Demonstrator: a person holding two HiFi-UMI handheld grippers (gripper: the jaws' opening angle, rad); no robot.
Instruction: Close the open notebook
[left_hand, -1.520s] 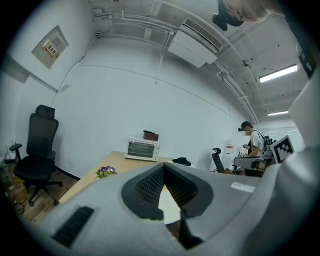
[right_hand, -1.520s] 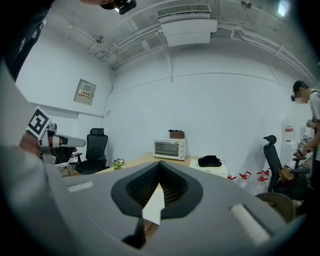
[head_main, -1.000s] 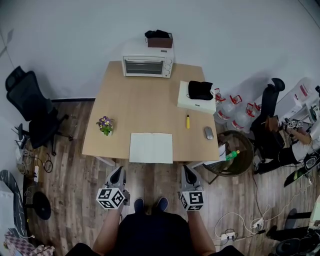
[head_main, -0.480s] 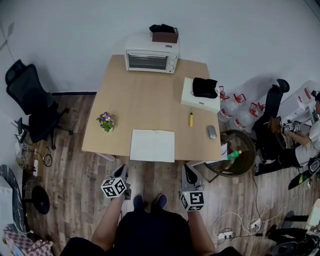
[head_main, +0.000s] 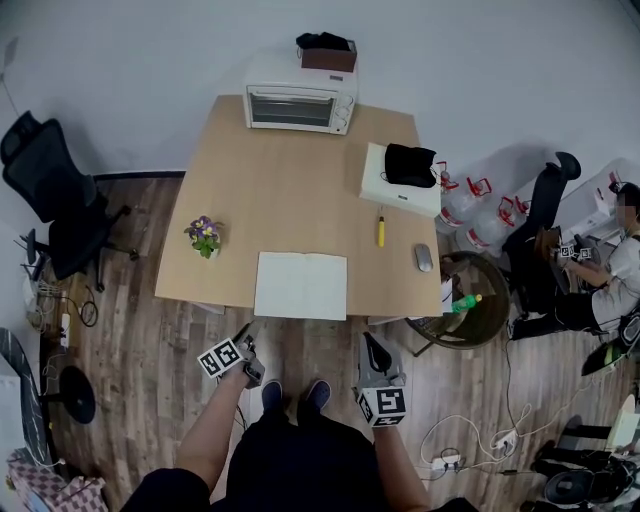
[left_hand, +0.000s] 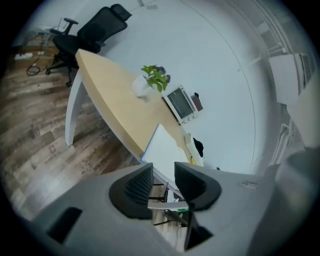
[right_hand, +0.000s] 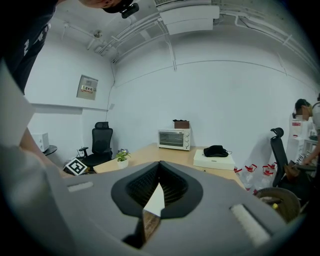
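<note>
**L tool swings in, jaws spreading**

L tool (head_main: 250, 327) has shifted toward the table (head_main: 290, 180) edge since a sec ago, and its marker cube has rolled to a tilt. Its jaws have just been opening and now stand wide, w/ nothing btwn them. R tool (head_main: 370, 338) has barely budged. Its tips are pinched together, holding nothing.

Quick count:
- 2 tools
- 1 notebook (head_main: 300, 285)
- 1 toaster oven (head_main: 298, 105)
- 1 potted plant (head_main: 205, 237)
- 1 yellow pen (head_main: 380, 230)
- 1 mouse (head_main: 423, 257)
- 1 white box (head_main: 385, 195) w/ 1 black bundle (head_main: 408, 165) on top
- 2 black office chairs, one on the left (head_main: 50, 195), one on the right (head_main: 540, 215)

Notebook lies open and flat at the table's near edge, approx centre, just ahead of both tools. Its long axis runs left-right along that edge, and the spine points away from the person.

Pages are plain white, a clean rectangle. Tabletop is pale wood-look and rectangular. Oven is a white box w/ a dark glass door. Tool pads are black and ribbed. Floor (head_main: 130, 330) is wood plank.
</note>
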